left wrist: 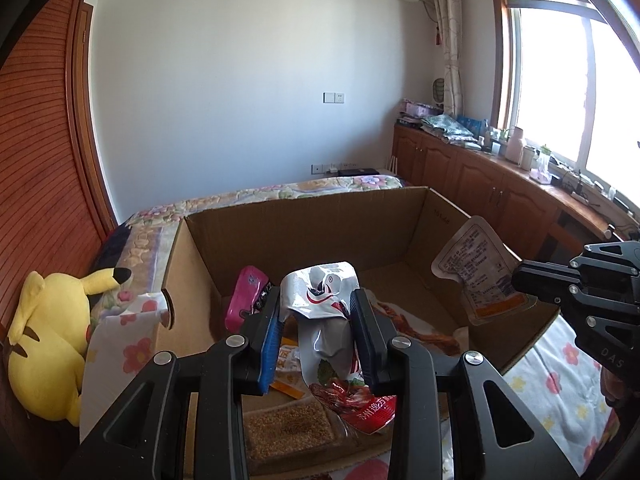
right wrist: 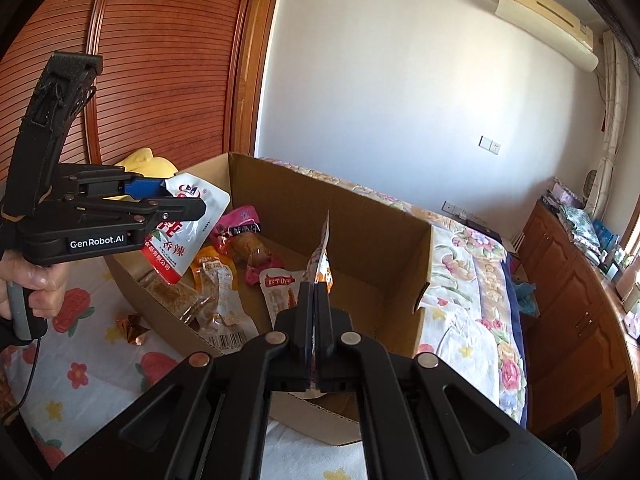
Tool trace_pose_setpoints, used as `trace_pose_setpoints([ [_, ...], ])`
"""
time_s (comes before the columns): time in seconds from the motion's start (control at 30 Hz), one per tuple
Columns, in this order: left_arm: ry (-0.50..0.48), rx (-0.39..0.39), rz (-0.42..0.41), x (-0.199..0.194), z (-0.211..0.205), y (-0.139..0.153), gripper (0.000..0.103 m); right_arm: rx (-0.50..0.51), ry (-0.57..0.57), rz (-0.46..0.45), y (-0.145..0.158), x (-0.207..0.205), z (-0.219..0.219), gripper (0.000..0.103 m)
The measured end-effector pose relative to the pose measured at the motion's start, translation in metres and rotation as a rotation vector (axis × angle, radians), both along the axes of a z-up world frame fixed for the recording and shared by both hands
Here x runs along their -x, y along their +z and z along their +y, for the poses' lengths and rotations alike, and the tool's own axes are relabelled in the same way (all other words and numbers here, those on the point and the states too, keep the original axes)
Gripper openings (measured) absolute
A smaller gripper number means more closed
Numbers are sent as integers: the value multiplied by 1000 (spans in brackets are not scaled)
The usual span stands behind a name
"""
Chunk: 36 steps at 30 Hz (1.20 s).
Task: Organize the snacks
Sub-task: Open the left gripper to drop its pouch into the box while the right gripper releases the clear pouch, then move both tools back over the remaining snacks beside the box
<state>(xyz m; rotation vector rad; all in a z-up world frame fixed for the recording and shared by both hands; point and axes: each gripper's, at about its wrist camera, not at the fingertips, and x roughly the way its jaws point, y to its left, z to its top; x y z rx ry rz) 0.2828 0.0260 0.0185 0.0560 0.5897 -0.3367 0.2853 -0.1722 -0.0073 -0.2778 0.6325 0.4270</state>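
Both grippers over the open brown cardboard box [right wrist: 360,216] on the floral bedspread [right wrist: 100,360]. Left gripper [left wrist: 316,320] pinches a crumpled white-and-red foil snack pouch [left wrist: 328,320]; right gripper [right wrist: 316,300], pressed together, clamps a flat pouch [right wrist: 322,256] edge-on — apparently orange-printed. Lower each above bare box floor — release there, clear of the packets already inside.

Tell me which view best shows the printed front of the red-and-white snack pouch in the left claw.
The right wrist view: the red-and-white snack pouch faces it, print readable, hanging over the cardboard box. The left wrist view shows mostly its crumpled silver back, pinched by the left claw.
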Motion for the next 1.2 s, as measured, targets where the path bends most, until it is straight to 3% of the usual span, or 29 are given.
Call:
trace_pose_setpoints([
  [0.8, 9, 6, 26, -4, -10, 4, 40, -29, 4, 74, -27, -15, 1, 1],
  [1.2, -9, 4, 11, 13, -3, 10, 41, -104, 11, 45, -2, 9, -2, 2],
])
